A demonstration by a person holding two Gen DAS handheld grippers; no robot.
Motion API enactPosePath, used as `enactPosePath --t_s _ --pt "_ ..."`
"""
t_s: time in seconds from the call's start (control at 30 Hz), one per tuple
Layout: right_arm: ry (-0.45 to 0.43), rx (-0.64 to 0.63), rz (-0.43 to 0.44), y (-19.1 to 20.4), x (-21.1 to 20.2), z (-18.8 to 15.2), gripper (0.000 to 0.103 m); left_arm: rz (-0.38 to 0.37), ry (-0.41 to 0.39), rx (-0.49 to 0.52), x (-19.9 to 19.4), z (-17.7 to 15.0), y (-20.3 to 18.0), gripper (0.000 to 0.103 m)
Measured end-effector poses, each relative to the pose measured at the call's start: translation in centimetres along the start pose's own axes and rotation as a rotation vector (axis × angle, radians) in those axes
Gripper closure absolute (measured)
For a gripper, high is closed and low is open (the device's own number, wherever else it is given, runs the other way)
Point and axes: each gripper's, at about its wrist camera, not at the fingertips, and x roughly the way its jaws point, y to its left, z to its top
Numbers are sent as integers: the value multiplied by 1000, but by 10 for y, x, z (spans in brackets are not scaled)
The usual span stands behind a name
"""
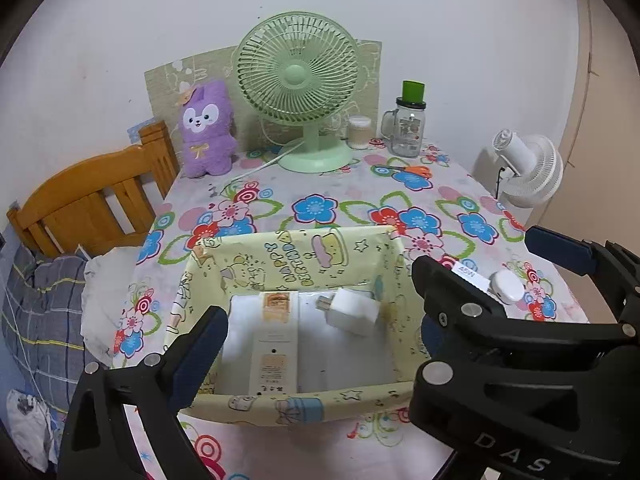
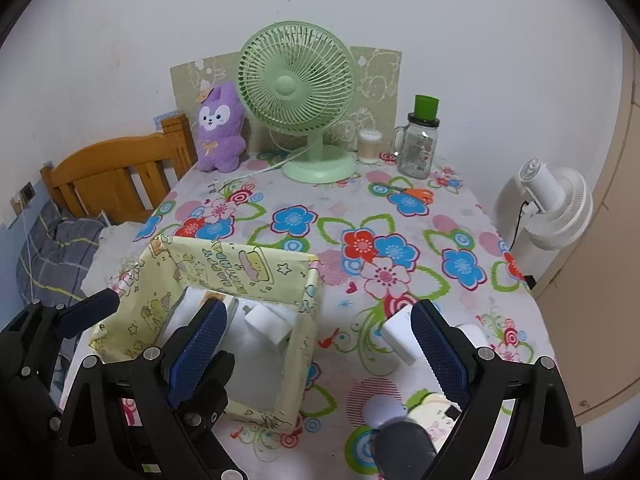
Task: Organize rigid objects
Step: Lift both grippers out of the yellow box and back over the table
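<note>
Two items boxed, more waiting on the table

The yellow box [image 1: 296, 256] at lower centre holds a white charger [image 1: 354, 312] and a long white item [image 1: 274, 344]; the 45W adapter [image 2: 400, 338] lies outside at right. The left gripper [image 1: 316, 320] and the right gripper [image 2: 316, 344] both gape empty.

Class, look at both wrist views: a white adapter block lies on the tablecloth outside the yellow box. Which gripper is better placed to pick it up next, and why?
The right gripper. Its open jaws already frame the white adapter beside the box; the left gripper hangs open over the box interior.

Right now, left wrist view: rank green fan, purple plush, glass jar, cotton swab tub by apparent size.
1. green fan
2. purple plush
3. glass jar
4. cotton swab tub
All stand at the table's far edge, so nearness barely skews this.
</note>
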Motion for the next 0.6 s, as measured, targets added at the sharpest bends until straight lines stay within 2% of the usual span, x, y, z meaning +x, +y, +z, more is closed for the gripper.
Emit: enactPosePath --t_s 0.6 --pt "-44 19 -30 -33 -27 -9 8 -35 -26 12 -13 0 -34 0"
